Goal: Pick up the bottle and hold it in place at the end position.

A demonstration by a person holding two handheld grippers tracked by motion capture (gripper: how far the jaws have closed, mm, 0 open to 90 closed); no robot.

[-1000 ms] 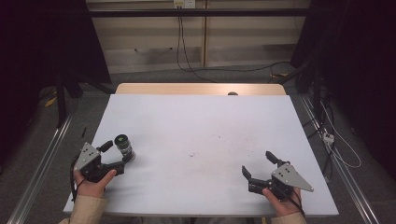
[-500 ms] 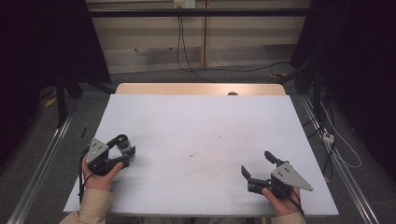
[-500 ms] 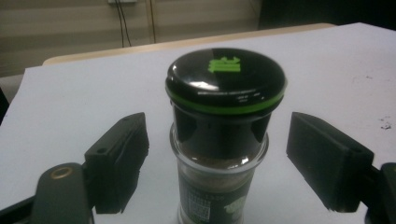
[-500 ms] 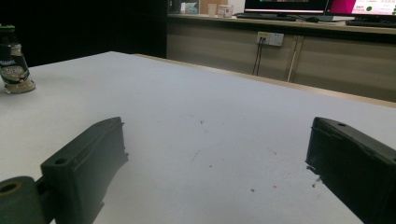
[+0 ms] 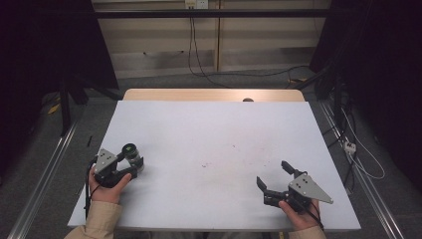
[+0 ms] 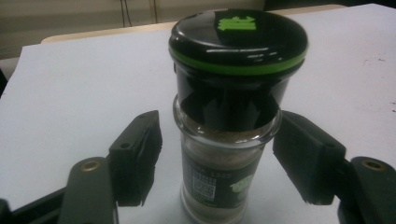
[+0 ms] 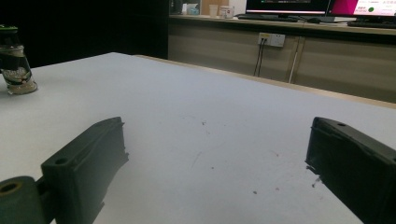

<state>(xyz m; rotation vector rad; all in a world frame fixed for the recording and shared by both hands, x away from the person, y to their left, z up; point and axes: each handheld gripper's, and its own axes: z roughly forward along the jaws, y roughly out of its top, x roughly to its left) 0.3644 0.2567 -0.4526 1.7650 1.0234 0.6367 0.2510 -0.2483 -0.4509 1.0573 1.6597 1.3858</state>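
Observation:
A glass spice jar (image 6: 233,93) with a black lid and a green band stands upright on the white table (image 5: 214,134) near its left edge. The jar (image 5: 131,152) sits between the jaws of my left gripper (image 5: 133,159). These jaws have just been closing. In the left gripper view the left pad (image 6: 137,158) is still a little off the glass, and the right pad (image 6: 303,158) is at the jar's shoulder. My right gripper (image 5: 271,173) rests low at the front right, open wide with nothing between its pads (image 7: 88,158). The jar (image 7: 16,60) shows far off in that view.
Faint reddish marks (image 5: 234,148) speckle the middle of the white tabletop. A wooden strip (image 5: 214,94) runs along the far edge. Cables (image 5: 358,149) lie on the floor at the right. Metal rails (image 5: 45,174) flank the table.
My left gripper has slid forward so the jar stands between its jaws, and the jaws have narrowed around it. The right gripper has stayed put.

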